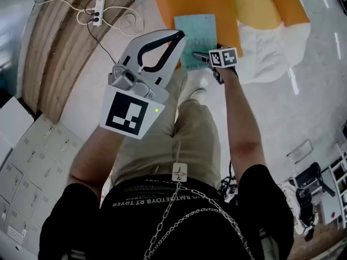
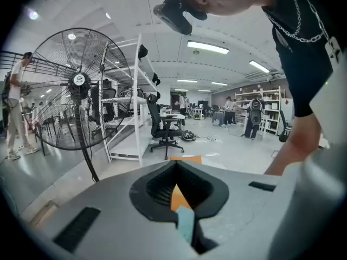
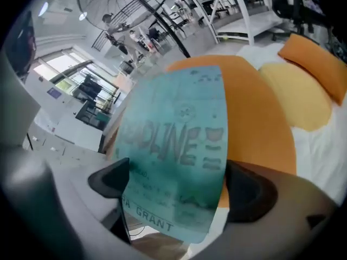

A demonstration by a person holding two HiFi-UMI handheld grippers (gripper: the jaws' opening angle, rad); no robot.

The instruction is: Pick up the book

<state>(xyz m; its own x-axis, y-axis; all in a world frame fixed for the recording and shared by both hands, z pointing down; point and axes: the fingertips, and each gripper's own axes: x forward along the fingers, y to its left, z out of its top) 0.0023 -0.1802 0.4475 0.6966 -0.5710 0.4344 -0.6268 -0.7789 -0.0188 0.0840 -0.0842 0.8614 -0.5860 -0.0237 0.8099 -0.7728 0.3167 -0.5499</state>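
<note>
Looking down at my own legs [image 1: 184, 140] here, standing at the edge of an orange cushion [image 1: 211, 4]. The book [image 1: 194, 34] is lying cover up on that cushion, and its near end is sticking out past the cushion's edge toward me. It's teal, with big faded letters on the front.

My right gripper [image 3: 179, 186] is angling down at the book's near end with its fingers spread wide, and the book is sitting right between them. In the right gripper view the book's edge is covering part of one pad [image 3: 108, 179], and the other pad [image 3: 252, 191] is sitting just beside the opposite edge. I can't tell whether either pad is actually pressing on it.

My left gripper [image 1: 178, 36] is hanging up high in front of me, near the book but apart from it. Its fingers are together and gripping nothing. Through the loop between them I'm only catching a sliver of orange and teal.

A yellow cushion [image 1: 255, 4] is lying beside the orange one, and a white sheet [image 1: 271, 47] is spreading out below it. A power strip [image 1: 98, 11] is lying on the floor off to my left. The left gripper view is also showing a big fan [image 2: 78, 88] and an office chair [image 2: 162, 129].
</note>
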